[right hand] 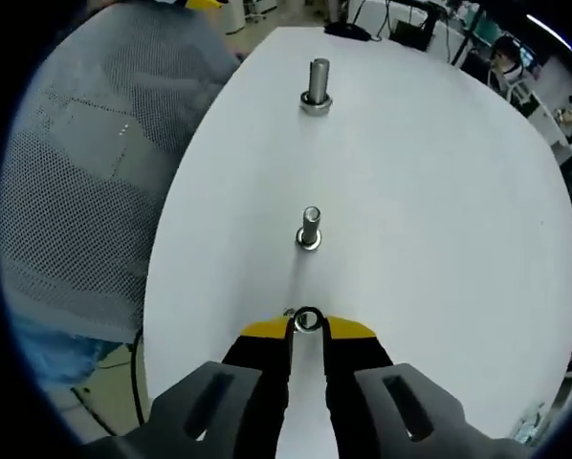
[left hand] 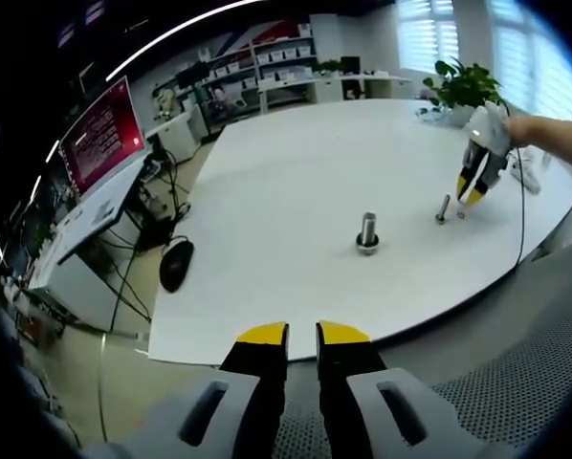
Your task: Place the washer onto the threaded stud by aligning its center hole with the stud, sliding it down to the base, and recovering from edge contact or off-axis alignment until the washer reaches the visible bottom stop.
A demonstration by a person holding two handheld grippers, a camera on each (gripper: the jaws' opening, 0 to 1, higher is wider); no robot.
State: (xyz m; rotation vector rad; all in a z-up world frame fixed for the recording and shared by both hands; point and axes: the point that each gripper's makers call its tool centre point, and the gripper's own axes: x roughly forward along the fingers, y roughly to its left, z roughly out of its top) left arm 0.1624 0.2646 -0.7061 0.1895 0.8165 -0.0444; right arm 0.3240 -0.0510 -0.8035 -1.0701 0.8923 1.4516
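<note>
The right gripper (right hand: 319,328) pinches the washer (right hand: 307,319) in its jaws just short of the near stud (right hand: 310,228); a taller stud (right hand: 317,86) stands farther along the white surface (right hand: 439,210). The left gripper (left hand: 302,334) hangs back with jaws nearly closed, empty, a mouse (left hand: 176,263) to its far left.

The white table (left hand: 296,191) lay broadly open — bare surface on every side of two upright studs, the nearer stud (right hand: 310,228) and the farther stud (right hand: 317,86), standing apart in line. A plant (left hand: 463,86) crowded its far edge.
</note>
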